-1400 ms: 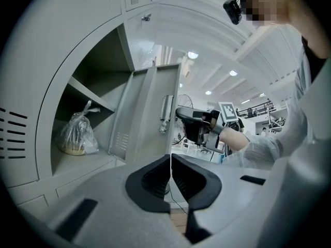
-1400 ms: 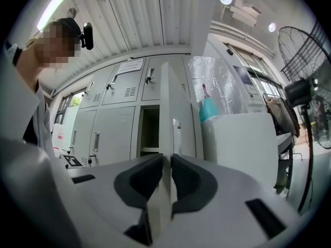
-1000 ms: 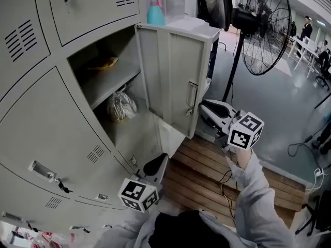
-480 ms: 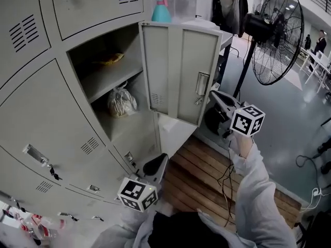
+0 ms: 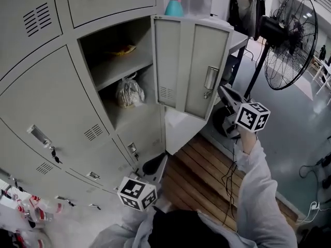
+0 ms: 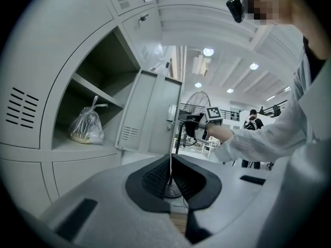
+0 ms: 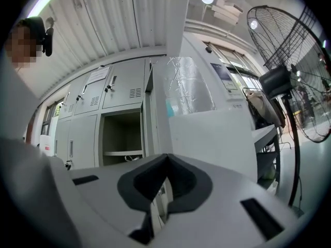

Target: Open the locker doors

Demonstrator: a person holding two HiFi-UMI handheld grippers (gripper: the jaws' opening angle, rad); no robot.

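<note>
The locker door (image 5: 190, 66) stands open, swung out roughly square to the locker front, with its handle (image 5: 210, 79) on the outward face. The compartment behind it is exposed: a knotted plastic bag (image 5: 129, 93) sits on the lower shelf and a yellow item (image 5: 124, 49) lies on the upper shelf. The neighbouring door (image 5: 49, 112) to the left is closed.

The right gripper (image 5: 223, 93) is held about level, just beside the free edge of the open door and below the handle. Its jaws are fully together with nothing between them. Whether it touches the door cannot be determined.

The left gripper (image 5: 153, 165) is held low, in front of the bottom row of lockers. Its jaws are also pressed together and empty.

A spray bottle (image 5: 174, 6) stands on top of the lockers. A pedestal fan (image 5: 295, 37) stands to the right, beyond a wooden platform (image 5: 207, 174).
</note>
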